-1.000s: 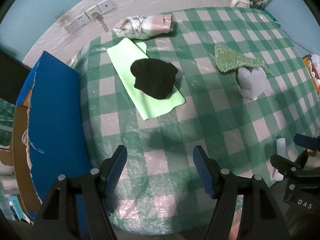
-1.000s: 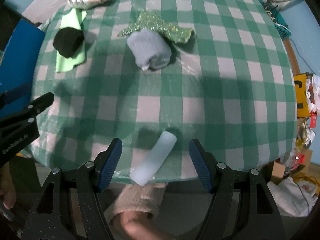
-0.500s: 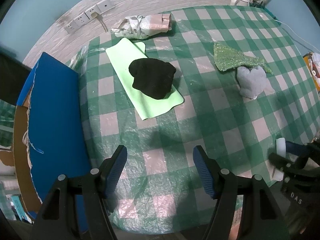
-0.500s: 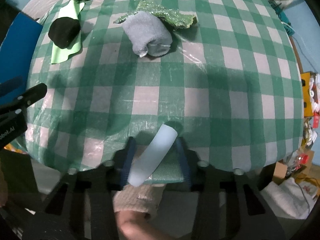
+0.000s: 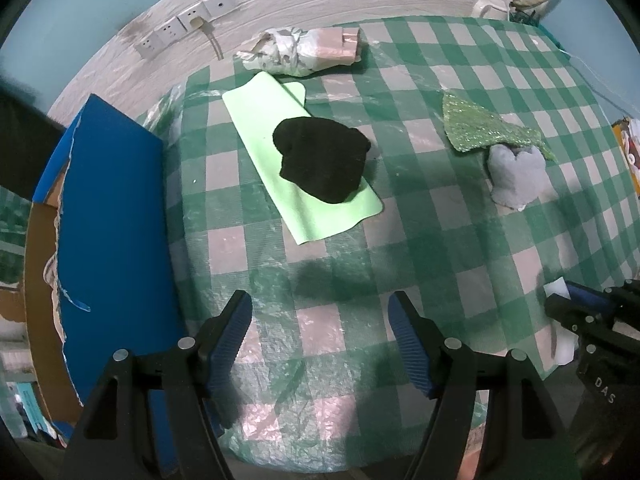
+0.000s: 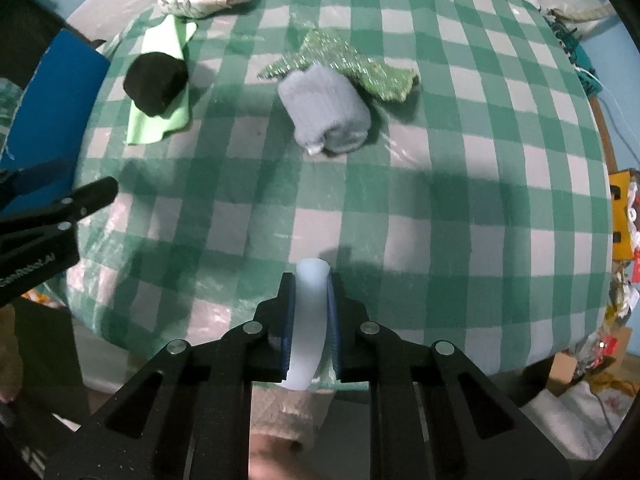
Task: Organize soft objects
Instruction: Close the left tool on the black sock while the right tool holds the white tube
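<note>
My right gripper (image 6: 309, 292) is shut on a pale white foam strip (image 6: 306, 328) at the near edge of the green checked table (image 6: 440, 184). The strip's tip also shows in the left wrist view (image 5: 557, 288). My left gripper (image 5: 320, 320) is open and empty over the table's near left part. A black soft lump (image 5: 322, 158) lies on a light green cloth (image 5: 276, 120). A grey rolled sock (image 6: 324, 116) rests against a glittery green cloth (image 6: 348, 64).
A wrapped crumpled bundle (image 5: 300, 50) lies at the table's far edge near wall sockets (image 5: 180, 28). A blue board (image 5: 108, 240) stands along the table's left side. Clutter and boxes (image 6: 620, 220) sit beyond the right edge.
My right gripper moved forward around the white foam strip and shut on it. The left gripper stayed open and barely moved.
</note>
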{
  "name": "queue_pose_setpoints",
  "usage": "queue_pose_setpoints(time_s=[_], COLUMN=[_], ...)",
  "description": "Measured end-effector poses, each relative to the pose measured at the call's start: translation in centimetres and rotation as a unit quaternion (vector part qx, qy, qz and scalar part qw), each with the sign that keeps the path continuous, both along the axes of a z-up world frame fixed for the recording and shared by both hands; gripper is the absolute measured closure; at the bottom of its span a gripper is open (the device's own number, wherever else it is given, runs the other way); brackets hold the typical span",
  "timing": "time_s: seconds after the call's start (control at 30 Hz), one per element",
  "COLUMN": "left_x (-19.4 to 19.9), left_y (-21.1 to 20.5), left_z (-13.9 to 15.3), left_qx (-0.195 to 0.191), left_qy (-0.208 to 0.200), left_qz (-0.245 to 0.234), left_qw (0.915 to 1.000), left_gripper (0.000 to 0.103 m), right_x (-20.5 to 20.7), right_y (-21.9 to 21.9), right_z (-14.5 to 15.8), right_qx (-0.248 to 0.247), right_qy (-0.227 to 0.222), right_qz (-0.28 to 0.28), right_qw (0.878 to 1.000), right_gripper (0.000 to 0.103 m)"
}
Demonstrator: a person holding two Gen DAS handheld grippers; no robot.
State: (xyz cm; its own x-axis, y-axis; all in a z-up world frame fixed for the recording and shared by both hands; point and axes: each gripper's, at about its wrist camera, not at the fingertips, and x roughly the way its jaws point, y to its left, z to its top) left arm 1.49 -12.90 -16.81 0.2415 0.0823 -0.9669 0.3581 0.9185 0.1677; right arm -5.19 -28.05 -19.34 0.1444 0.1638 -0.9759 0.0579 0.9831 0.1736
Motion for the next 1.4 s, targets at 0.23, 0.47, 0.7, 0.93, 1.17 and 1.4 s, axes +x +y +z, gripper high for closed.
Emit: queue_pose_setpoints(time_s=[0.23, 0.47, 0.7, 0.93, 1.17, 1.4], left_x=[1.3, 2.8, 4.8, 6.8, 8.6, 9.7], left_y=[0.7, 0.9, 0.4, -0.1, -1.0, -1.1], left_z=[0.2, 0.4, -0.5, -1.3, -2.0, -2.3], left_qx=[-0.019, -0.037, -0.044, -0.055, -0.043, -0.057], left_qy=[0.005, -0.003, -0.006, 0.000, -0.003, -0.011], left_qz=[0.018, 0.026, 0.030, 0.044, 0.043, 0.044], left_qw=[0.9996, 0.9990, 0.9986, 0.9975, 0.9982, 0.9974], left_gripper=[0.031, 0.024, 0.024, 0.024, 0.024, 0.039], right_x=[1.6, 4.2, 6.6, 8.6, 10.2, 11.3], right_y=[0.4, 1.4, 1.8, 1.1, 0.5, 0.1], right_z=[0.7, 1.0, 2.0, 2.4, 2.2, 1.8], right_qx=[0.013, 0.009, 0.004, 0.003, 0.005, 0.011], right_qy=[-0.027, -0.055, -0.080, -0.091, -0.100, -0.100], right_qz=[0.014, 0.020, 0.027, 0.026, 0.025, 0.023], right_qw=[0.999, 0.998, 0.996, 0.995, 0.995, 0.995], right_gripper=[0.089, 0.089, 0.089, 0.089, 0.089, 0.089])
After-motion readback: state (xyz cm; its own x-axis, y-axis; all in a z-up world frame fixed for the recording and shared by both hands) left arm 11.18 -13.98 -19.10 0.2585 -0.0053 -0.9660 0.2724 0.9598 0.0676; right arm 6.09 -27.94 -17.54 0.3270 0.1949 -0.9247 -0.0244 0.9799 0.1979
